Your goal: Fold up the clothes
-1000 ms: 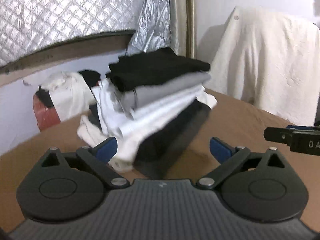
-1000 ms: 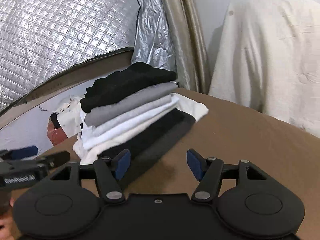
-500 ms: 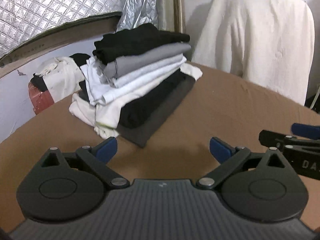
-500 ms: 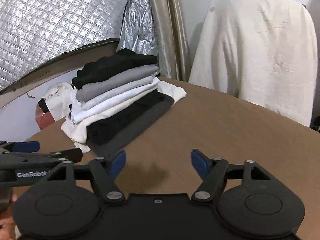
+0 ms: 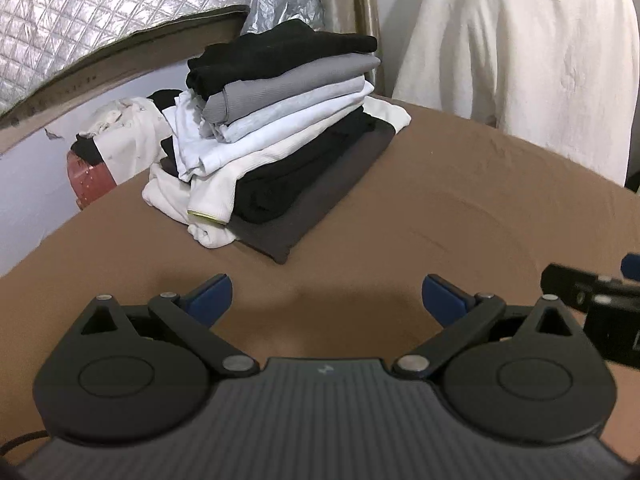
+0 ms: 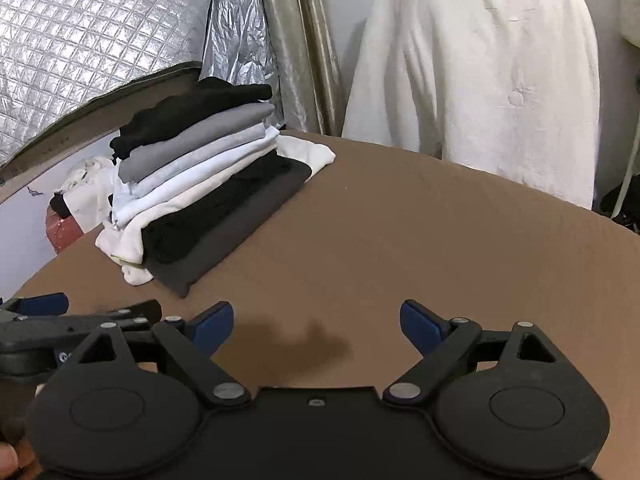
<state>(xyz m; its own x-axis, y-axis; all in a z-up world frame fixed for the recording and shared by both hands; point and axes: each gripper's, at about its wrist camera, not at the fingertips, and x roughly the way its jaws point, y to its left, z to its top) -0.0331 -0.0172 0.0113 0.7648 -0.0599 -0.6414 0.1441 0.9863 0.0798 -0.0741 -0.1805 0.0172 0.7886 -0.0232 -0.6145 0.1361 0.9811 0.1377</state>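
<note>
A stack of folded clothes (image 5: 280,120) in black, grey and white sits at the far left of the brown table (image 5: 440,208); the right wrist view shows the same stack (image 6: 200,184). My left gripper (image 5: 326,294) is open over bare tabletop, short of the stack, with nothing between its blue pads. My right gripper (image 6: 316,320) hovers to its right, its jaws opening wide, also with nothing between them. Each gripper shows at the edge of the other's view.
A white cloth (image 6: 480,92) hangs draped behind the table at the right. Quilted silver sheeting (image 5: 100,20) covers the wall at the left. A pile of white and dark clothes on a red container (image 5: 108,148) lies beyond the table's left edge.
Both grippers have drawn back from the stack and sunk lower, so it looks smaller and farther. The right gripper's jaws have spread wider.
</note>
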